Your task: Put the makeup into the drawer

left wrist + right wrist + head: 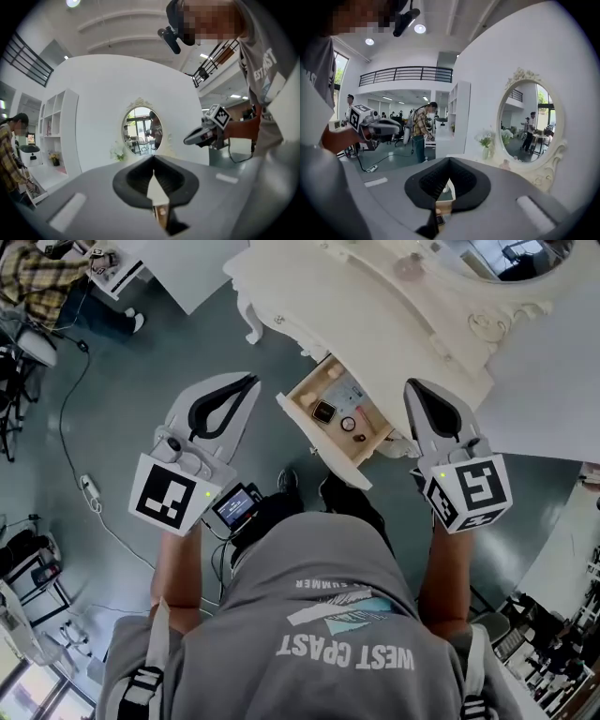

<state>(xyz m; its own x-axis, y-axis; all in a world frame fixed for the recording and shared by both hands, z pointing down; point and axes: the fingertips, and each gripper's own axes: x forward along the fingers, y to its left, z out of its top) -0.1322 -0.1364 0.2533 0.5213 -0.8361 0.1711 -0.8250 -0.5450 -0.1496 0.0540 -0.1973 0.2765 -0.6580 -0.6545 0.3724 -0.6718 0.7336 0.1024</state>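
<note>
The wooden drawer of the white vanity stands pulled out below me. Inside it lie makeup pieces: a dark square compact, a round pot and a pale pack. My left gripper hangs left of the drawer, shut and empty. My right gripper hangs over the drawer's right end, also shut with nothing in it. Both point level towards the vanity. In the right gripper view the drawer shows through the gap under the shut jaws.
An oval mirror in an ornate frame stands on the vanity. A person in a plaid shirt is at the far left near a white shelf unit. A cable and power strip lie on the floor.
</note>
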